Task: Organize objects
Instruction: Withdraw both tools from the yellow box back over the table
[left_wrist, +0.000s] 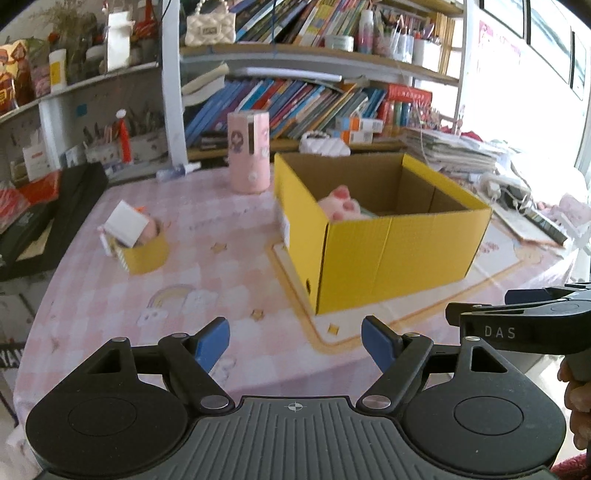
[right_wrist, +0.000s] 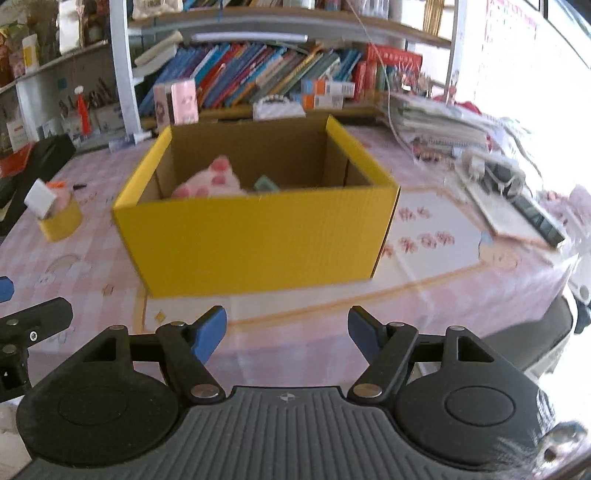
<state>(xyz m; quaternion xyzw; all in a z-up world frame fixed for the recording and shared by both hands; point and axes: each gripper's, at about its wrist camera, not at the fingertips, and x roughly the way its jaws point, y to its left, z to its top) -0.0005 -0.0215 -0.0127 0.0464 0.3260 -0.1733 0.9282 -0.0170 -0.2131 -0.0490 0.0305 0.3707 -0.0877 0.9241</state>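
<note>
Both grippers, left gripper (left_wrist: 295, 341) and right gripper (right_wrist: 287, 332), are spread and empty. Yellow box (right_wrist: 258, 236) holds a pink plush toy (right_wrist: 214, 181); left of it, a yellow cup (left_wrist: 146, 254) holds a tilted white card (left_wrist: 125, 223).

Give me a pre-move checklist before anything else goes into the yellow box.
1. Left tongs open and empty: ok.
2. Right tongs open and empty: ok.
3. Yellow box open at the top, free floor space on its right side: ok.
4. Pink plush toy fully inside the box, lying toward its left side: ok.
5. Small yellow cup with a white card still stands on the table outside the box: not ok.
6. What the teal item beside the plush is: cannot tell.
</note>
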